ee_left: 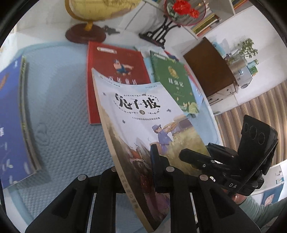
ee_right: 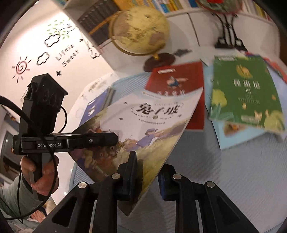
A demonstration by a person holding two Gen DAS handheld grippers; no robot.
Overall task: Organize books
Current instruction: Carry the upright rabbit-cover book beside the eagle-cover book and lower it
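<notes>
Your left gripper (ee_left: 141, 161) is clamped tight on the bottom edge of the white book (ee_left: 143, 125), the one with a picture of someone in blue in a yellow field. Your right gripper (ee_right: 145, 172) is pinching the same white book (ee_right: 143, 129) at its right edge. You hold it up off the blue mat (ee_left: 62, 107), tilted, with the cover showing. Under it lie a red book (ee_left: 114, 64) and a green book (ee_left: 172, 80), flat and side by side. A blue book (ee_left: 10, 125) lies off to the left. Behind them stands a yellow globe (ee_left: 100, 10) on a dark foot, next to a round stand with red flowers (ee_left: 184, 9)
</notes>
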